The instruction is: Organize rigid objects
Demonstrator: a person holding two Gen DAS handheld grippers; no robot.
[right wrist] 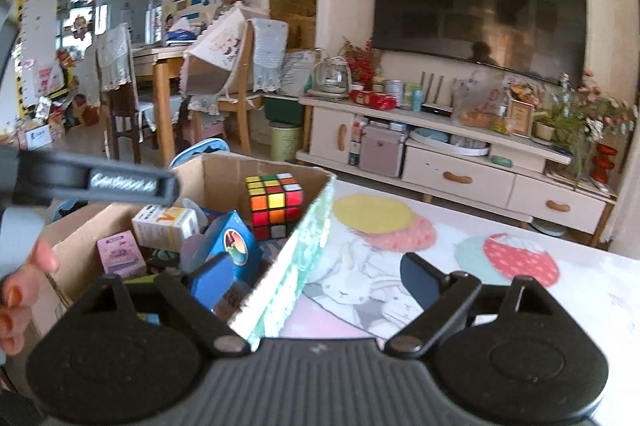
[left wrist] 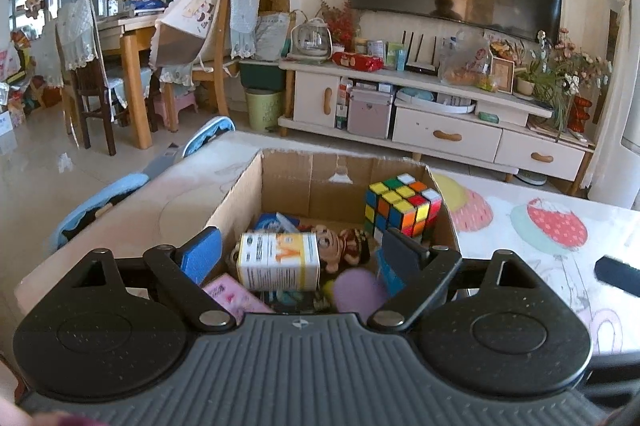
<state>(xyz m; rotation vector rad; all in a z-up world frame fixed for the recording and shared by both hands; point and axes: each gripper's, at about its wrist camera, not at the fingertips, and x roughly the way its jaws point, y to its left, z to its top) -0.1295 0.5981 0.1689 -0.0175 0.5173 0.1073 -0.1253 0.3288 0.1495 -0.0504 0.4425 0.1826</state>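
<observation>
Brown cardboard box [left wrist: 236, 202] sat on cartoon-print counter [left wrist: 552, 226], multicoloured puzzle cube [left wrist: 402, 204] in its far right corner, white-and-orange carton [left wrist: 278, 260] mid-box, left tool [left wrist: 298, 252] spread wide over contents, gripping nothing, right tool [right wrist: 316, 280] spread wide, empty, straddling box's right wall.
</observation>
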